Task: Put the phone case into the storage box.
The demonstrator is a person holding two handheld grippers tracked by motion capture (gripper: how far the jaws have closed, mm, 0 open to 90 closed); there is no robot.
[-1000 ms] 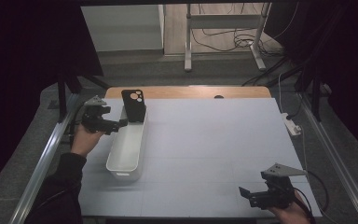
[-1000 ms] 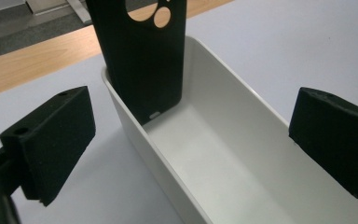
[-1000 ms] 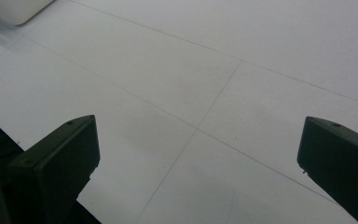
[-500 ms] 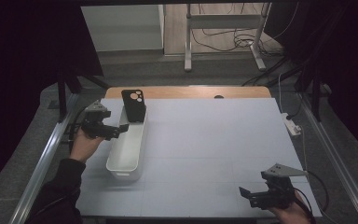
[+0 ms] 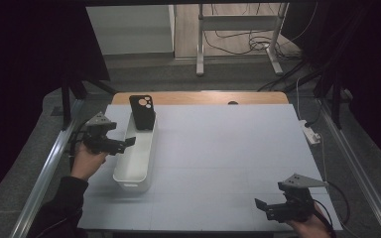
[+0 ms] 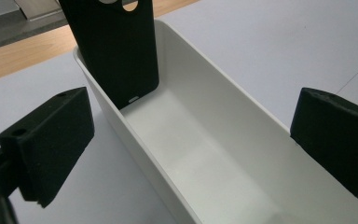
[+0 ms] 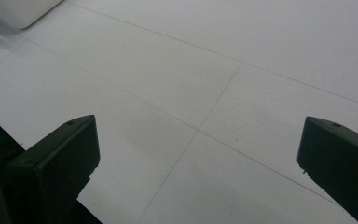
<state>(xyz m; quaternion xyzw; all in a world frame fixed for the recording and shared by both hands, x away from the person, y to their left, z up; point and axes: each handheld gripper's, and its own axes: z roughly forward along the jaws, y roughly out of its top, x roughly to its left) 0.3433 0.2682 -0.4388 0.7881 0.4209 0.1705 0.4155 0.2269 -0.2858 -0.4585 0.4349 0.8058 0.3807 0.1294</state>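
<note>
A long white bin (image 5: pixel 138 154) lies on the left side of the white table (image 5: pixel 228 148). A black phone case (image 5: pixel 142 112) with camera cut-outs leans upright against the bin's far end; it also shows in the left gripper view, phone case (image 6: pixel 112 46) inside the bin (image 6: pixel 223 154). My left gripper (image 5: pixel 129 143) hovers open at the bin's left rim, jaws wide apart with nothing between them (image 6: pixel 191 149). My right gripper (image 5: pixel 260 206) stands open low over bare table near the front right corner (image 7: pixel 196 158).
A wooden strip (image 5: pixel 203 97) edges the table's far side. A white power strip (image 5: pixel 310 131) lies off the right edge. Metal rails (image 5: pixel 49 163) run along both sides. Table legs and cables (image 5: pixel 238 44) stand on the floor beyond.
My left gripper has drawn back toward the near side along the bin's left rim, away from the phone case. The right gripper has barely moved.
</note>
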